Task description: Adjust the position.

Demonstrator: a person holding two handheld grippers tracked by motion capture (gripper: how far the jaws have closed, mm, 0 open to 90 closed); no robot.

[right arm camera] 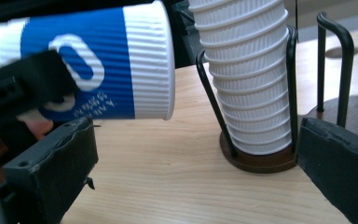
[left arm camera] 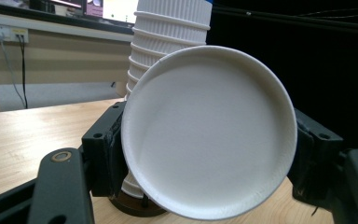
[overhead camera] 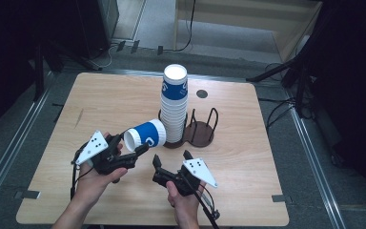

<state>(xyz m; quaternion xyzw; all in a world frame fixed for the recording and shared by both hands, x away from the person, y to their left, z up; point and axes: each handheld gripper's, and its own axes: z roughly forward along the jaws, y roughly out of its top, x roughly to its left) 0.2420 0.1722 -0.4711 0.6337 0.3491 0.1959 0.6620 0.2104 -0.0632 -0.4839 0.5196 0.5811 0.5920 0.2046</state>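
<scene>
Paper-light and crushable, the blue cup (overhead camera: 145,136) lies sideways clamped in the left claw (overhead camera: 129,149), best gripped gently; right claw (overhead camera: 171,161) gapes.

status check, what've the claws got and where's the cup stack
Left claw shut on blue cup, held sideways off the table. Right claw open, empty. Cup stack upright in wire holder. Nothing in between.
</scene>
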